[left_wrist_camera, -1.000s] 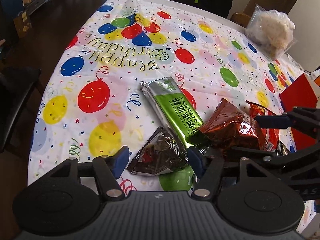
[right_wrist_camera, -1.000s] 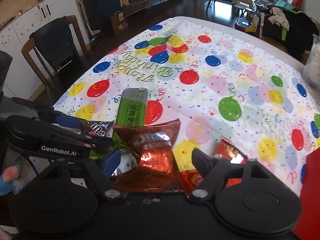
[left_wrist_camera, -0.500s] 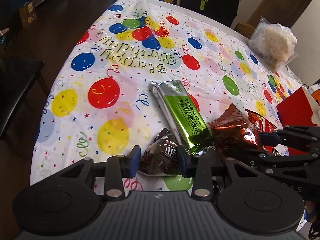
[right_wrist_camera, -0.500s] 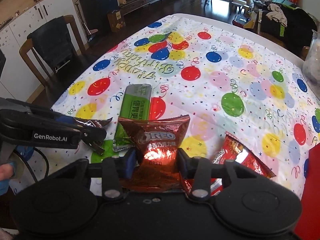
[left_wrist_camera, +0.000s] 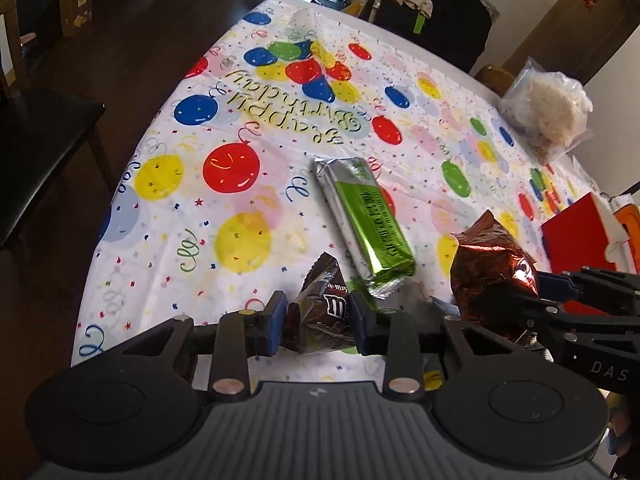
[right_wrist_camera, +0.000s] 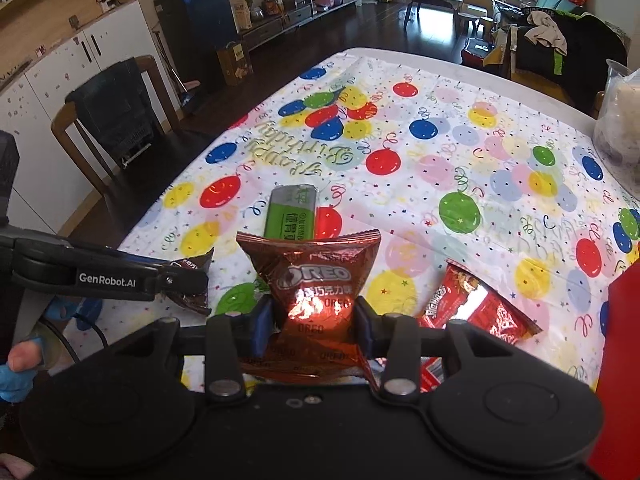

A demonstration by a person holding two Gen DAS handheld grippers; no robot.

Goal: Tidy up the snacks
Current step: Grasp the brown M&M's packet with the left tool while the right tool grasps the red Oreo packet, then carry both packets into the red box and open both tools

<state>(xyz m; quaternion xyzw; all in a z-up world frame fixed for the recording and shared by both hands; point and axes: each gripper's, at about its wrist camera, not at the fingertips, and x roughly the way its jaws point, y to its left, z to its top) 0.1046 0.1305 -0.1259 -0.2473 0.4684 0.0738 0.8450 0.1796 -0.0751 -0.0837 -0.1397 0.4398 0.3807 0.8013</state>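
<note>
Since each snack must come off the surface (left_wrist_camera: pixel 280 128) separately, we have the left tongs (left_wrist_camera: pixel 318 322) pinching the M&M's pouch (left_wrist_camera: pixel 320 312) and the right tongs (right_wrist_camera: pixel 314 322) pinching the Oreo pack (right_wrist_camera: pixel 316 276) — both just raised, green bar (left_wrist_camera: pixel 366 220) left lying.

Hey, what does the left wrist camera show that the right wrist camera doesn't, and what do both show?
Only the left wrist view shows the M&M's bag front-on, pinched in the left gripper, whose jaws have just been closing on it, and all of the clear bag of pale food.

Only the right wrist view shows the Oreo logo on the brown Oreo bag, the red snack packet on the cloth, and a wooden chair.

Both show the green bar, the balloon tablecloth, and the right gripper clamping the Oreo bag.
</note>
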